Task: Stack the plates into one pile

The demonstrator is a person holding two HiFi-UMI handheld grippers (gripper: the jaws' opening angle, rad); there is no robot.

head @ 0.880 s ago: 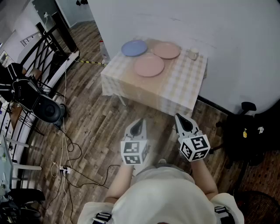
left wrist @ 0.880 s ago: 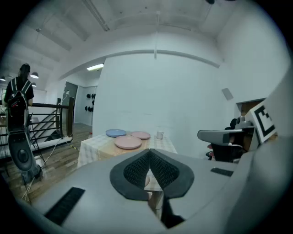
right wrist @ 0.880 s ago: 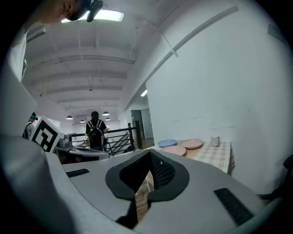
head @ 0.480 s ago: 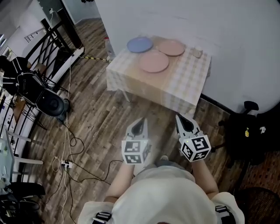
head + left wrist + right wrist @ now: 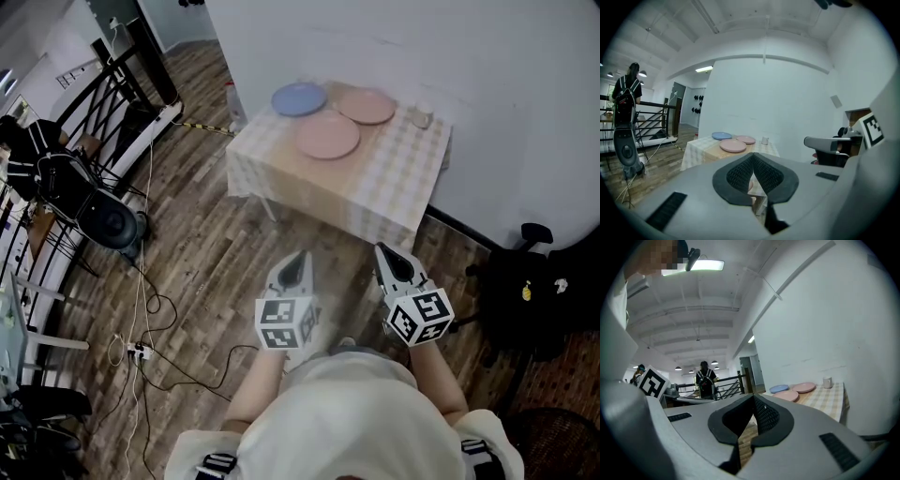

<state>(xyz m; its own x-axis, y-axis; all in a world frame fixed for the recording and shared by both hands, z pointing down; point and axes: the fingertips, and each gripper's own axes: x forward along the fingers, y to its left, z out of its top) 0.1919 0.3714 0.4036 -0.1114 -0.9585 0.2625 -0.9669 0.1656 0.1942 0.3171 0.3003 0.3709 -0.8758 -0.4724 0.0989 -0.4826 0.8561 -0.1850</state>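
Note:
Three plates lie side by side on a checked-cloth table [image 5: 394, 178] against the white wall: a blue plate [image 5: 299, 98] at the left, a pink plate [image 5: 328, 135] nearest me, and a second pink plate [image 5: 367, 105] behind it. The same blue plate [image 5: 721, 136] and near pink plate [image 5: 733, 146] show in the left gripper view, as do the blue plate [image 5: 779, 389] and near pink plate [image 5: 787, 396] in the right gripper view. My left gripper [image 5: 294, 266] and right gripper [image 5: 391, 258] hover over the wooden floor, well short of the table. Both are shut and hold nothing.
A small white cup [image 5: 420, 116] stands on the table's right part. A black speaker [image 5: 108, 225] and cables [image 5: 150, 309] lie on the floor at the left by a black railing [image 5: 112, 94]. A black bag [image 5: 525, 300] sits at the right. A person [image 5: 705, 378] stands far off.
The head view has shifted slightly, so the table sits a little further right and lower in frame. Both grippers stay shut in nearly the same place.

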